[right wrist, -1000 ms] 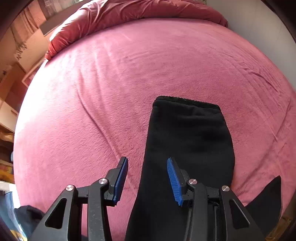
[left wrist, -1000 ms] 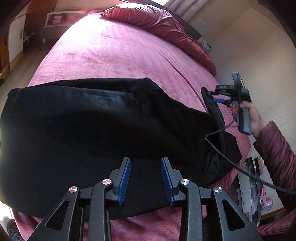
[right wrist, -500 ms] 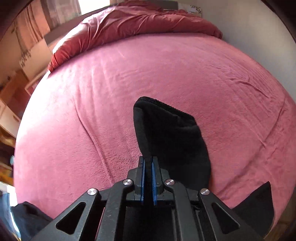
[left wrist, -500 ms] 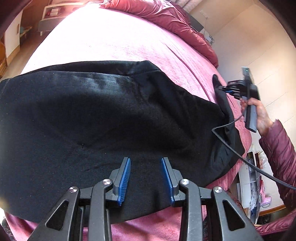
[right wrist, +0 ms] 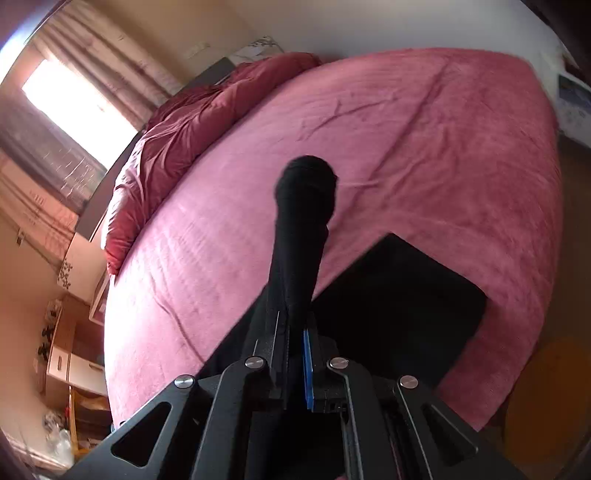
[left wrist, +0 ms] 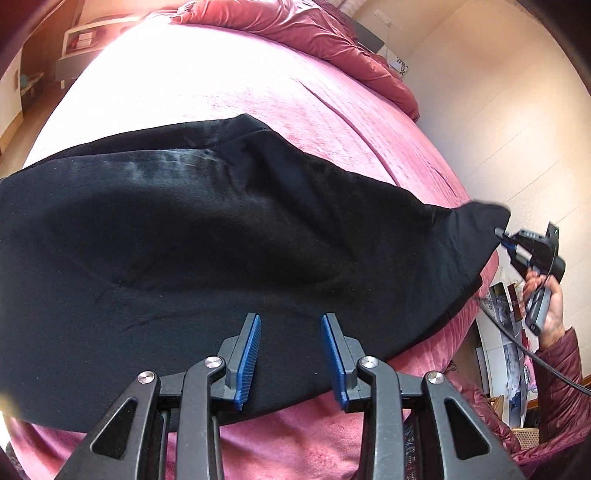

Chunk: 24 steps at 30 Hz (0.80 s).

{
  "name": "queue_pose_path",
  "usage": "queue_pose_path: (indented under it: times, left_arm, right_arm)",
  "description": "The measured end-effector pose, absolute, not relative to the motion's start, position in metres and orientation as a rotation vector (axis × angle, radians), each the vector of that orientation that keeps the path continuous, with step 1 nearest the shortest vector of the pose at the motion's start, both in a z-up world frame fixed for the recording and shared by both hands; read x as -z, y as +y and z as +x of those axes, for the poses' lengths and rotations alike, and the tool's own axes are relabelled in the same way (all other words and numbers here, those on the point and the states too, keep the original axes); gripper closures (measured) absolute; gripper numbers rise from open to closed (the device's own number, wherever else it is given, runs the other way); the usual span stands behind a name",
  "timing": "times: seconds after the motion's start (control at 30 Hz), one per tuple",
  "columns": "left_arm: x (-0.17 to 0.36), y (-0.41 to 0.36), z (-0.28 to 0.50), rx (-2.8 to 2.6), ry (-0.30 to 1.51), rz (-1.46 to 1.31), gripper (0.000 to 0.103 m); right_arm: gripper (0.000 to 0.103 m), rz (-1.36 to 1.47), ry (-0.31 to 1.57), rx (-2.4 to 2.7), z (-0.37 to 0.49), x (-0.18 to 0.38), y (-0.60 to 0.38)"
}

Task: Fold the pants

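Black pants (left wrist: 184, 240) lie across the pink bed (left wrist: 258, 85). My left gripper (left wrist: 291, 321) hovers open over their near edge, with nothing between its blue pads (left wrist: 248, 362). My right gripper (right wrist: 293, 325) is shut on the end of one pant leg (right wrist: 303, 206), which rises from the jaws and folds over above the bed. In the left wrist view the right gripper (left wrist: 508, 245), held in a hand (left wrist: 550, 306), pinches the leg's tip at the bed's right edge, with the cloth stretched toward it. More of the pants (right wrist: 399, 295) lies flat below.
A red duvet (left wrist: 314, 33) is bunched at the head of the bed (right wrist: 424, 129), by a curtained window (right wrist: 74, 99). A cream wall (left wrist: 480, 110) runs along the right. A cable (left wrist: 546, 369) trails from the right gripper. Printed papers (left wrist: 502, 314) and furniture stand beside the bed.
The right gripper closed on the pant leg's end, lifted it and swung it sideways, rolling as it went. The leg now stretches off the bed's edge. The left gripper edged forward over the pants.
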<state>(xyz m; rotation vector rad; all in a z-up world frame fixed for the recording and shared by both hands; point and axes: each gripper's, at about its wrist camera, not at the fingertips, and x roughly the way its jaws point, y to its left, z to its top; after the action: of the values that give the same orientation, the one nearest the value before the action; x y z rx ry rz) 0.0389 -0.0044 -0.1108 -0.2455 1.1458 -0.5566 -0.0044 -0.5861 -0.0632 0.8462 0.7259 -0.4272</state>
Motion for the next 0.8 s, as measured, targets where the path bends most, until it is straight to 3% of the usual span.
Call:
queue_pose_path:
  times: [0.2, 0.33, 0.47, 0.5, 0.6, 0.63, 0.67, 0.8]
  left_arm:
    - [0.111, -0.012, 0.039, 0.553, 1.165, -0.228, 0.069]
    - [0.112, -0.014, 0.038, 0.542, 1.181, -0.220, 0.069]
    - [0.114, -0.021, 0.038, 0.539, 1.189, -0.205, 0.069]
    - [0.116, -0.024, 0.038, 0.540, 1.192, -0.201, 0.069]
    - [0.118, -0.028, 0.037, 0.542, 1.197, -0.191, 0.069]
    - [0.119, -0.030, 0.037, 0.543, 1.197, -0.190, 0.069]
    - [0.119, -0.031, 0.037, 0.545, 1.197, -0.189, 0.069]
    - [0.119, -0.034, 0.035, 0.558, 1.189, -0.177, 0.069]
  right_arm:
    - [0.097, 0.994, 0.767, 0.486, -0.043, 0.124, -0.615]
    - [0.091, 1.052, 0.736, 0.451, -0.053, 0.127, -0.620]
    - [0.056, 1.061, 0.708, 0.472, -0.051, 0.120, -0.633]
    - [0.055, 1.070, 0.707, 0.474, -0.048, 0.120, -0.637]
    - [0.056, 1.056, 0.727, 0.503, -0.036, 0.119, -0.646]
    - [0.065, 1.049, 0.740, 0.508, -0.033, 0.119, -0.648]
    - [0.084, 1.036, 0.752, 0.517, -0.034, 0.119, -0.649]
    - [0.096, 0.952, 0.766, 0.516, -0.032, 0.100, -0.651]
